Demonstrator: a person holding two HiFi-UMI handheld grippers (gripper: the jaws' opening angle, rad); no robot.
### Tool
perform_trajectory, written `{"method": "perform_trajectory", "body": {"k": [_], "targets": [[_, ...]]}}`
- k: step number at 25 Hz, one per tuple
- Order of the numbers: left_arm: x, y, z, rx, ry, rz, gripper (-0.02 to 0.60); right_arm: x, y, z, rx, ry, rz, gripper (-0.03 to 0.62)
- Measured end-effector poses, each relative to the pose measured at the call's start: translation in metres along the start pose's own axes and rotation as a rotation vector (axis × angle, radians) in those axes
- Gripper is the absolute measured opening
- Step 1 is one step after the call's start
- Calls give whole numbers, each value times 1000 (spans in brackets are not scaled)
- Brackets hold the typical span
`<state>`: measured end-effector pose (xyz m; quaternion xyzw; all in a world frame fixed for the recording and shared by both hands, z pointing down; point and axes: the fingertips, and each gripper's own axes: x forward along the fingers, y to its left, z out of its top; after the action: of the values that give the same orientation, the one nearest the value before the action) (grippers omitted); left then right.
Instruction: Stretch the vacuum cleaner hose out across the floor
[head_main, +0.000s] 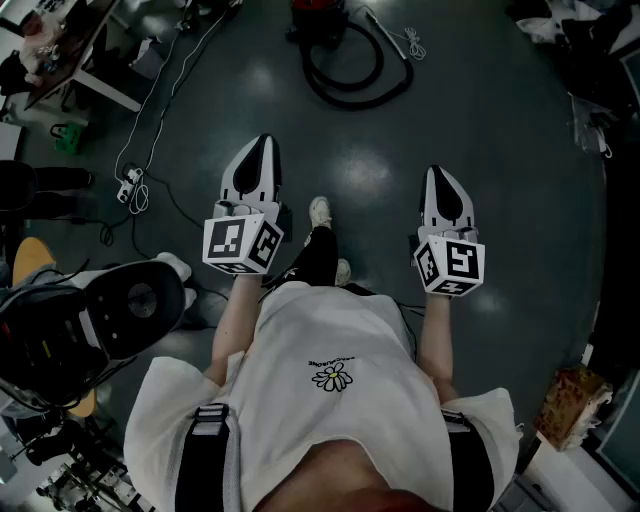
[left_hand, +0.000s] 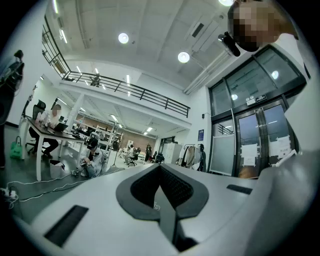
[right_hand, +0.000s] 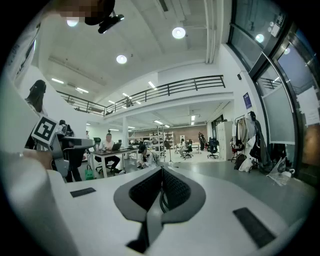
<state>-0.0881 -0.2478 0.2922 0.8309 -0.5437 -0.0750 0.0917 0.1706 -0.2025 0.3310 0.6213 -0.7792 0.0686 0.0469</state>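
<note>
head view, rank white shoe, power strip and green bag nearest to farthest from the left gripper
1. white shoe, on the floor just right of the left gripper
2. power strip, on the floor, out to the left
3. green bag, far left

Head camera is looking steeply down; left gripper (head_main: 262, 142) and right gripper (head_main: 437, 172) cameras are facing forward, sharing the far balcony railing (left_hand: 125, 88).

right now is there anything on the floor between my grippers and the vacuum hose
Nothing visible does. The hose lies coiled beside the red vacuum ahead, and only bare floor shows between it and the left gripper and right gripper. A power strip lies off to the left, out of the way.
</note>
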Motion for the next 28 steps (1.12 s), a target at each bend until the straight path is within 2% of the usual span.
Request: {"method": "perform_trajectory", "body": {"k": [3,7,13,17,19,23,28], "targets": [[34,19,-9,4,0,3,5,40,2,-5,-16,20,27,11],[99,62,-18,-25,8,8,5,115,-2,0,-38,37,23,11],[225,121,5,-19,-9,-3,5,253,-24,49,-59,5,25,11],[299,142,6,-58,29,-37,5,313,-37,68,-49,29,0,11],[330,151,15,-52,35,-54,5,347,-38,80,-38,25,16,11],[369,172,43,-4,9,-82,5,406,-22,82,26,7,59,11],[408,185,46,4,-20,-85,5,463,-14,85,4,10,130,11]]}}
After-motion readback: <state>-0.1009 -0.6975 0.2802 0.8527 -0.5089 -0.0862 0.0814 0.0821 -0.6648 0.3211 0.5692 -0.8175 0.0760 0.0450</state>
